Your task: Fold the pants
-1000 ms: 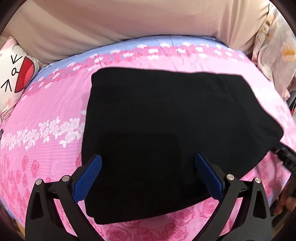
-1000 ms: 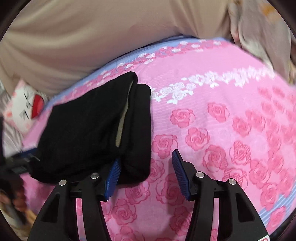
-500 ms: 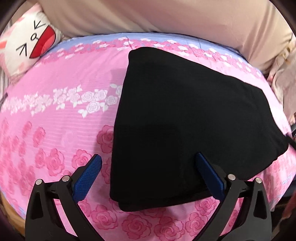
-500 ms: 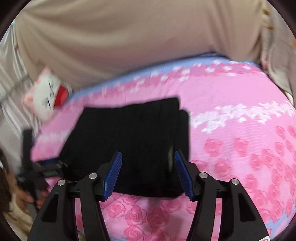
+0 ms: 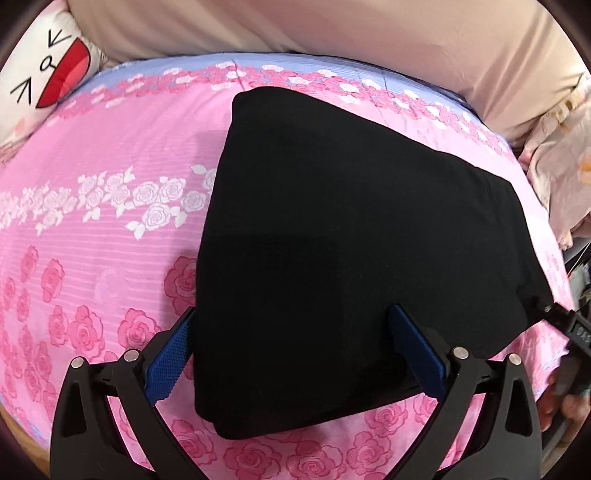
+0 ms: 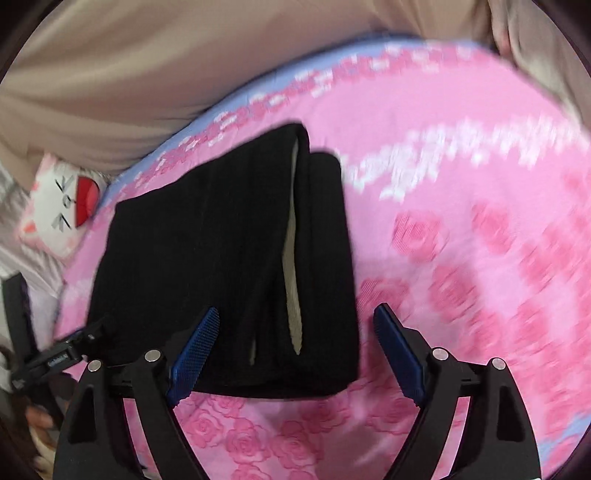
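The black pants (image 5: 351,258) lie folded into a thick stack on the pink rose bedsheet (image 5: 92,240). My left gripper (image 5: 291,339) is open and empty, its blue pads hovering over the stack's near edge. In the right wrist view the pants (image 6: 229,266) show their layered open edge with a pale lining. My right gripper (image 6: 295,339) is open and empty, jaws spread over the stack's near right corner. The left gripper's tip (image 6: 62,354) shows at the stack's left corner, and the right gripper's tip (image 5: 565,321) shows at its right corner.
A white cat-face pillow (image 5: 40,74) lies at the bed's far left corner. A beige curtain (image 5: 332,26) hangs behind the bed. A floral cloth (image 5: 557,170) lies at the far right. The bed's near edge is just below both grippers.
Both grippers have stayed open. The left view has shifted so the pants sit further right in it. The right gripper has swung, and the stack's layered edge shows again between its jaws.
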The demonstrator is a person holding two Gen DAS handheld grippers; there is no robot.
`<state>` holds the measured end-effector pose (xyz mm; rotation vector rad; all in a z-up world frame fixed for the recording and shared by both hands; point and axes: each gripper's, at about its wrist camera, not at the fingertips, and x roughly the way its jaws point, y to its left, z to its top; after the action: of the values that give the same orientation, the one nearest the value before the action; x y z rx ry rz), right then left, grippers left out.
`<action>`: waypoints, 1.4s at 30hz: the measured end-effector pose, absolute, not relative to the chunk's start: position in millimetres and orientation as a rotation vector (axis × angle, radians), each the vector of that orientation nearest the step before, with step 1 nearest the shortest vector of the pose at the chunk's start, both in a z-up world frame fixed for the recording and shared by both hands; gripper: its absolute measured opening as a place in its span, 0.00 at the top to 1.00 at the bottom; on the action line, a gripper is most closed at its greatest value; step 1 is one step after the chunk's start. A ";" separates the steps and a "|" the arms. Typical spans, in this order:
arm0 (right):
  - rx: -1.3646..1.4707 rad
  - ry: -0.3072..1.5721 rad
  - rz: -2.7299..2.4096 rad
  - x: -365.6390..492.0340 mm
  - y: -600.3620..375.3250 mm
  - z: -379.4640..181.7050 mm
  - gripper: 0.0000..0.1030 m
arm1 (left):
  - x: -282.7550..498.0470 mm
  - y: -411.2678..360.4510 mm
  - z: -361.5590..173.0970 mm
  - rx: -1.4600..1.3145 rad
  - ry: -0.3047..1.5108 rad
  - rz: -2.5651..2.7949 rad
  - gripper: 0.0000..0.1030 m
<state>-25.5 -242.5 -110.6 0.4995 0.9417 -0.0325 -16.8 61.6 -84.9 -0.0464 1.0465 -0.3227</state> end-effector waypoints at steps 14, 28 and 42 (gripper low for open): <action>0.676 0.898 0.118 -39.0 -248.0 -113.0 0.15 | -0.8 80.0 -89.5 -0.264 1.097 -0.471 0.05; 0.677 0.815 0.222 -57.2 -232.2 -89.6 0.62 | -3.3 77.5 -82.6 -0.257 1.066 -0.536 0.60; 0.377 0.528 0.309 -94.2 -200.4 72.0 0.62 | -59.1 90.6 72.5 -0.157 0.749 -0.771 0.79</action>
<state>-94.2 -200.4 72.0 0.3770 0.5281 0.3093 -59.1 90.6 72.5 -0.1573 0.7495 -0.7715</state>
